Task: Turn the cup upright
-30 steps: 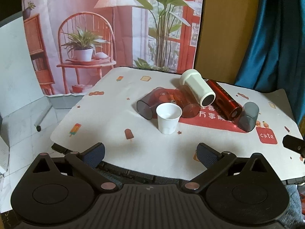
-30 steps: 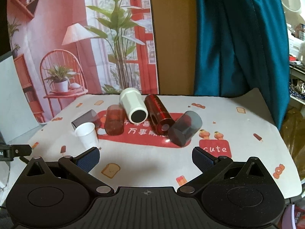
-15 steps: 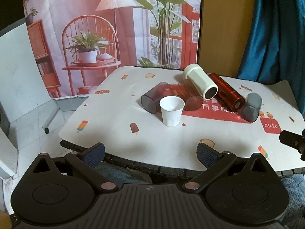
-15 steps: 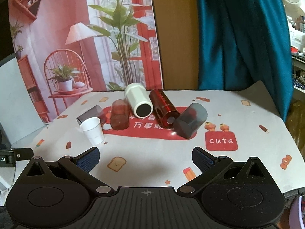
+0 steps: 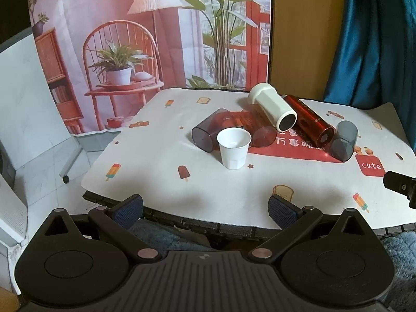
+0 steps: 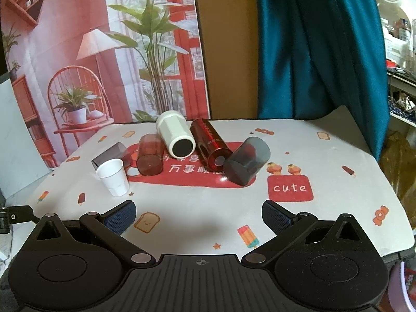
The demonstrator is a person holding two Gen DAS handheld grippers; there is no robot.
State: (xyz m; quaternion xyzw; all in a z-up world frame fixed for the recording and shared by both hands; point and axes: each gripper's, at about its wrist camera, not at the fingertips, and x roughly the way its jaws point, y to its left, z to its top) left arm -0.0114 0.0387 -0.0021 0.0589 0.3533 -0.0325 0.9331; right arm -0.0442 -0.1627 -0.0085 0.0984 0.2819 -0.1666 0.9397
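Observation:
A small white paper cup (image 5: 234, 147) stands upright, mouth up, on the patterned tablecloth (image 5: 161, 166); it also shows in the right wrist view (image 6: 112, 177). My left gripper (image 5: 205, 206) is open and empty, back at the table's near edge, well short of the cup. My right gripper (image 6: 199, 214) is open and empty over the front of the table. Behind the cup several cups lie on their sides: a smoky one (image 5: 208, 132), a brown one (image 6: 149, 154), a white one (image 6: 175, 137), a red one (image 6: 210, 144), a grey one (image 6: 247, 160).
A printed backdrop (image 5: 145, 31) hangs behind the table, with a blue curtain (image 6: 312, 46) at the right. The table's near edge (image 5: 197, 223) is under my left gripper. The right gripper's side shows at the left wrist view's right edge (image 5: 400, 187).
Both grippers have drawn back from the table and risen slightly; the cups look smaller and farther. The white cup stays upright and unmoved.

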